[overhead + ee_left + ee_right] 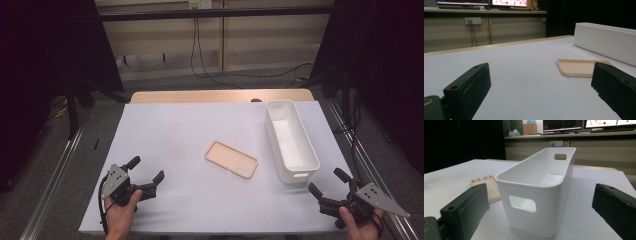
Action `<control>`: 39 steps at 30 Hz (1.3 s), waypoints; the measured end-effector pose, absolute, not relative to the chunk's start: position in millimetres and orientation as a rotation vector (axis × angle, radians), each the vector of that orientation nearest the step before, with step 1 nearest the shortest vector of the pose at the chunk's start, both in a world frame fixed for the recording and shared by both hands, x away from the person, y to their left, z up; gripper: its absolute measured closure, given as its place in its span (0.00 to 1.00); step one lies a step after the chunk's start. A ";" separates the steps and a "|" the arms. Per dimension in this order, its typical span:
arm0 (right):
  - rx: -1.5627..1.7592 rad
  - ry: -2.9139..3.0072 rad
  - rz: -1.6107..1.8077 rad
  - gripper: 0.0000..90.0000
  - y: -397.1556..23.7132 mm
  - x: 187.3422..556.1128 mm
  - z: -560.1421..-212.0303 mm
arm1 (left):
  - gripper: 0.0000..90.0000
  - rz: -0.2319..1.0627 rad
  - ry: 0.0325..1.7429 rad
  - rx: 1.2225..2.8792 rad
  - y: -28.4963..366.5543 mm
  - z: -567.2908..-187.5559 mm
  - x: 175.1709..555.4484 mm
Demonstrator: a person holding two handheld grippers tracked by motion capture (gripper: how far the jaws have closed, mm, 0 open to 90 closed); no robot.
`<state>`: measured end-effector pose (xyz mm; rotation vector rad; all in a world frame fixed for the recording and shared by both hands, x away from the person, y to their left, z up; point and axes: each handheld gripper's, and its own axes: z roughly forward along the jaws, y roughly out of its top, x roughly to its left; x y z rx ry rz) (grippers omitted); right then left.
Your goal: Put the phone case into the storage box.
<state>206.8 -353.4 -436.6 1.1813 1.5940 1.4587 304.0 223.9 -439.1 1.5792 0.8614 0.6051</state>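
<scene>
The left tool (147, 168) stands wide open and holds nothing; the right tool (327, 182) also gapes empty; the phone case (231, 159) lies flat mid-counter, beside the white bin (291, 140).

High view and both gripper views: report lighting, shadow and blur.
High view: even light on the white table, dark curtains at both sides, slightly soft. Left gripper view: near jaws blurred, phone case sharper. Right gripper view: white bin evenly lit, soft shadow beneath.
</scene>
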 end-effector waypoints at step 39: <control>1.186 1.615 1.455 0.01 -352.9 208.3 -437.7 | 0.03 0.507 0.787 1.622 192.4 -434.0 318.7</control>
